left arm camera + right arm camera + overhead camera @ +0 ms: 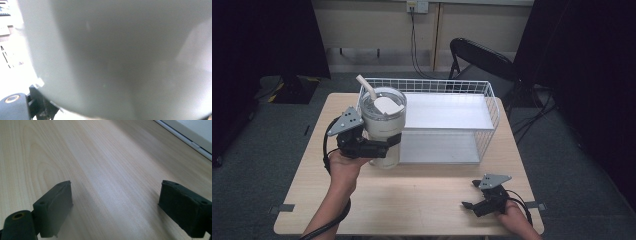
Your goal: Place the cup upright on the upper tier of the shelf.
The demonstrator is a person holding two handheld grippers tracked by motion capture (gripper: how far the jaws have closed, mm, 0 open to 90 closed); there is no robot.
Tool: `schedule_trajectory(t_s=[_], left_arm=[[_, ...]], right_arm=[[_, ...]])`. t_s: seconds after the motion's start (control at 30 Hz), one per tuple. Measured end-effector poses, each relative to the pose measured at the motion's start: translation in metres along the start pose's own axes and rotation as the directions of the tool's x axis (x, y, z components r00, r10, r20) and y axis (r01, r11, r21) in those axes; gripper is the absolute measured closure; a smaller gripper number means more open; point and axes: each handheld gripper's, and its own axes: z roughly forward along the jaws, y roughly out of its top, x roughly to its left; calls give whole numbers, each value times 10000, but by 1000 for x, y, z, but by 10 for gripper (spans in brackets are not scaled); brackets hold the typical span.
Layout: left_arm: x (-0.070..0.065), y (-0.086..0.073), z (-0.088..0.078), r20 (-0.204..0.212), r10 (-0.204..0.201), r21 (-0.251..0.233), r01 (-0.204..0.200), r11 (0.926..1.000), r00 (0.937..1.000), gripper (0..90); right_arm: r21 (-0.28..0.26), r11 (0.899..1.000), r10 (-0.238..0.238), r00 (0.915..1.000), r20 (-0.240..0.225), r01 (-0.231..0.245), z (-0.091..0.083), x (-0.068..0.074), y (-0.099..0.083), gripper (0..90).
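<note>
A tall pale tumbler [383, 131] with a clear lid and a cream straw [366, 86] stands at the front left corner of the white wire basket [489, 107]. My left gripper [388, 145] is shut on the tumbler's body from the left. Whether the tumbler rests on the table or hangs just above it I cannot tell. In the left gripper view the tumbler's grey wall [120, 57] sits right against the camera. My right gripper [471, 195] rests low near the table's front right edge, open, with bare wood between its pads [56, 207].
The wire basket holds a white shelf board [447, 112] and takes up the back middle of the wooden table [412, 200]. A black folding chair [479, 57] stands behind the table. Grey carpet surrounds it.
</note>
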Motion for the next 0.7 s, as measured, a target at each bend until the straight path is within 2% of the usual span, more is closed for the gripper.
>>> schedule_trajectory(t_s=[0.7], left_arm=[[-3,44,1,263,147,31,-148,9999,9995,86]], right_arm=[[-25,10000,-8,10000,11,8,0,0,0,109]])
